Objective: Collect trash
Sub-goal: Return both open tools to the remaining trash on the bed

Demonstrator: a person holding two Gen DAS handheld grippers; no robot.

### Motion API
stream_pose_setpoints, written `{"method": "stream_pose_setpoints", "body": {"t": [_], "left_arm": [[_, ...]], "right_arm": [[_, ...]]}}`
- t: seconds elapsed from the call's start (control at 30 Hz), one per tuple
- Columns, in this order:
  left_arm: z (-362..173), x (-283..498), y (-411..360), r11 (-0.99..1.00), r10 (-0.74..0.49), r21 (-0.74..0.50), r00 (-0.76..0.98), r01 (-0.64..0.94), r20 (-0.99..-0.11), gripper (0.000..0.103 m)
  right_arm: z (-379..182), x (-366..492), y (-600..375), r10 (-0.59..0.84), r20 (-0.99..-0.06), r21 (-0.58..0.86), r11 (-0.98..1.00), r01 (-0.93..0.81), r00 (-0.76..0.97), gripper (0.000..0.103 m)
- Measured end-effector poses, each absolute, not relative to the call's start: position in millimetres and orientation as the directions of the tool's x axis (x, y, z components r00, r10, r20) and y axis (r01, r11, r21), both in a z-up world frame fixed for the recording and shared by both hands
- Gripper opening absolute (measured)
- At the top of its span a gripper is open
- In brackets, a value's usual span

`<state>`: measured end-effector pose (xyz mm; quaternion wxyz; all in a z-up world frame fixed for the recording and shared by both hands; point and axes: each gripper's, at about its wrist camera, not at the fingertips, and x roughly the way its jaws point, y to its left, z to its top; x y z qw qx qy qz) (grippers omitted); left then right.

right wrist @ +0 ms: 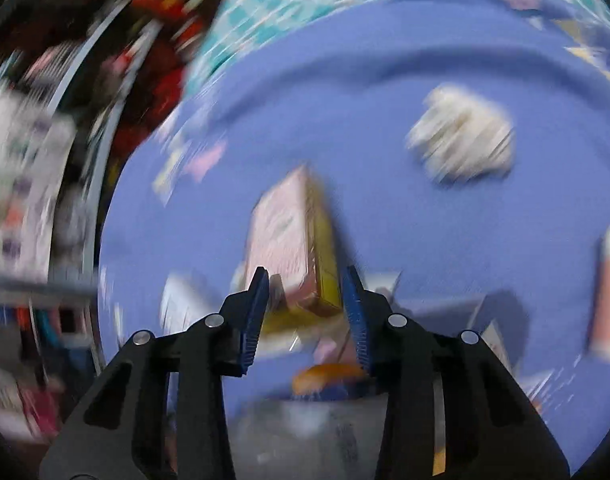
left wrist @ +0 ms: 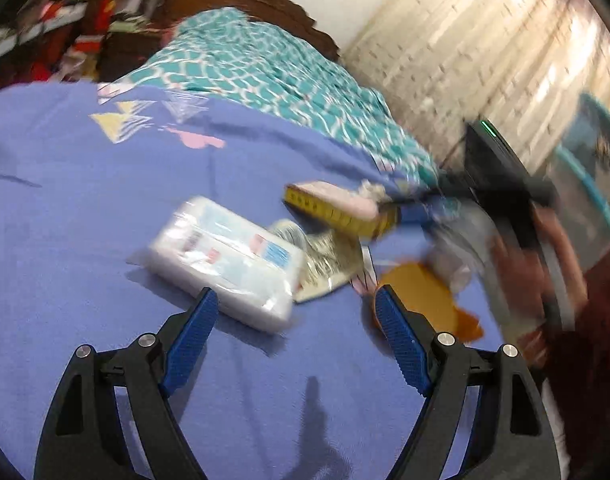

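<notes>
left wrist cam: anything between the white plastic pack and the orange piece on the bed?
Yes. In the left wrist view a crumpled silvery wrapper lies between the white plastic pack and the orange piece, partly under the pack's edge, on the blue bedsheet.

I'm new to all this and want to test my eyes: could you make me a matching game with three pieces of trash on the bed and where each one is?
1 pink and yellow box
2 white plastic-wrapped pack
3 crumpled white paper

A alone on the blue sheet
B between the right gripper fingers
C just ahead of the left gripper fingers

Pairs: 1-B, 2-C, 3-A
</notes>
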<state>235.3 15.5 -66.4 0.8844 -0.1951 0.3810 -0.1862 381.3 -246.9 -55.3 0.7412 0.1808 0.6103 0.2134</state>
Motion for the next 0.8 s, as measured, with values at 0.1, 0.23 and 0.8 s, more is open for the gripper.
{"method": "stream_pose_setpoints", "body": {"t": [0.1, 0.23, 0.8], "left_arm": [[-63, 236, 24, 0.845, -0.480, -0.510, 0.649, 0.161, -0.590, 0.076], [-60, 234, 21, 0.857, -0.467, -0.486, 0.655, 0.169, -0.594, 0.076], [-55, 182, -52, 0.845, -0.530, -0.346, 0.552, 0.408, -0.644, 0.078]], "right_arm": [[-49, 317, -219, 0.583, -0.801, 0.546, 0.804, -0.234, 0.134, 0.043], [-50, 241, -201, 0.601, -0.787, 0.536, 0.778, -0.327, 0.141, 0.051], [-74, 63, -337, 0.223, -0.625, 0.513, 0.840, 0.178, 0.748, 0.068]]}}
